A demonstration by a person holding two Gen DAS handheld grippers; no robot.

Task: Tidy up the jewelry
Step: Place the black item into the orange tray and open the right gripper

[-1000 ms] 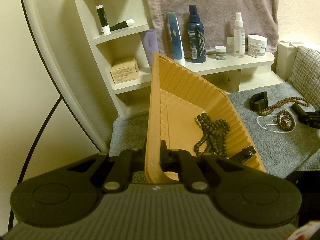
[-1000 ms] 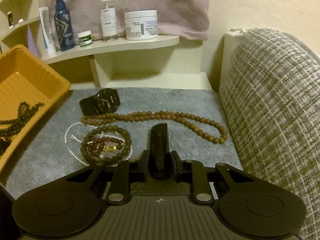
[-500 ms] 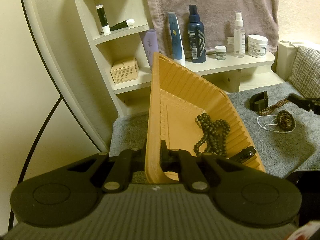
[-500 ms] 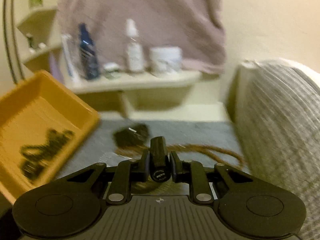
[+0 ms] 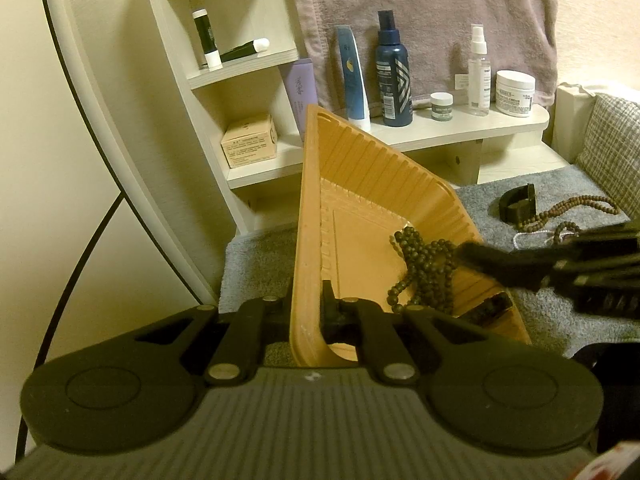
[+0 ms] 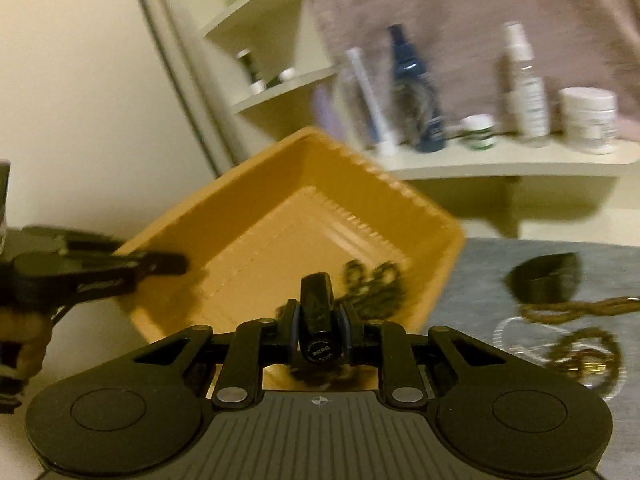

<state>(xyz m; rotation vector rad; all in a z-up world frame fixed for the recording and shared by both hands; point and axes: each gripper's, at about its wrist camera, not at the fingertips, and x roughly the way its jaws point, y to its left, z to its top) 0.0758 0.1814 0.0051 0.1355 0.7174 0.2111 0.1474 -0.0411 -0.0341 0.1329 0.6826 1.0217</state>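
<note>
Nearest to you, your left gripper (image 5: 306, 312) pinches the near wall of the orange tray (image 5: 360, 184), one finger outside and one inside, with the tray tipped up on that side. Your right gripper (image 6: 318, 320) is clamped on a black bar-shaped piece (image 6: 317, 300) that sticks out forward between its fingers, hanging over the tray's near edge; in the left wrist view it reaches in from 3 o'clock, blurred.

Inside the tray, a dark bead string (image 5: 424, 264) lies bunched against the wall toward 2 o'clock, and a small black piece (image 5: 490, 306) rests in the corner beside it.

Farther out at 2 o'clock, on the grey mat (image 5: 560, 188), sit a black watch (image 5: 518, 204), a long brown bead necklace (image 5: 580, 206), and a coiled bead bracelet with a white bead strand (image 6: 520, 336), all well apart from the tray.

Beyond, toward 12 o'clock, the shelf (image 5: 460, 130) carries bottles and jars in front of a hanging towel (image 5: 420, 0).
</note>
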